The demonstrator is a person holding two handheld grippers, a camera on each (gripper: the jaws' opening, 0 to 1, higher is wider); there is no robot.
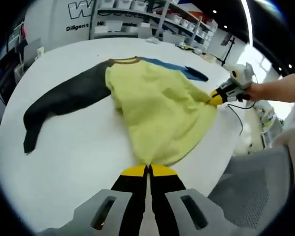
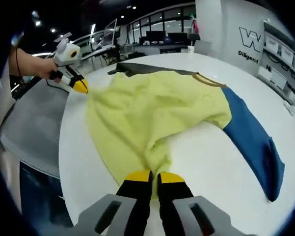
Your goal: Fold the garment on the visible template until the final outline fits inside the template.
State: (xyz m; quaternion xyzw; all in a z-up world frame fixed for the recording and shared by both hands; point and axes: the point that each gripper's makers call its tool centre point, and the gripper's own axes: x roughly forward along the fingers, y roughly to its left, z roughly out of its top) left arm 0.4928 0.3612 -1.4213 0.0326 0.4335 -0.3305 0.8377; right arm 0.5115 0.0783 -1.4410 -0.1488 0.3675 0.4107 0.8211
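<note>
A long-sleeved shirt with a yellow body [image 1: 157,108] lies on the white round table [image 1: 64,167]. Its dark grey sleeve [image 1: 64,98] stretches left and its blue sleeve [image 1: 189,71] lies at the far side. My left gripper [image 1: 148,170] is shut on one corner of the yellow hem near the table's edge. My right gripper [image 1: 217,97], held by a hand, is shut on the other hem corner. In the right gripper view the right gripper [image 2: 153,176] pinches the yellow hem [image 2: 152,118], the left gripper [image 2: 80,86] holds the far corner, and the blue sleeve [image 2: 250,137] runs right.
The table's edge is close behind both grippers, with a grey padded surface [image 1: 255,182] just beyond it. Shelves with white bins [image 1: 137,19] stand at the back. A black cable [image 1: 235,115] hangs from the right gripper. Desks and monitors [image 2: 157,39] stand beyond the table.
</note>
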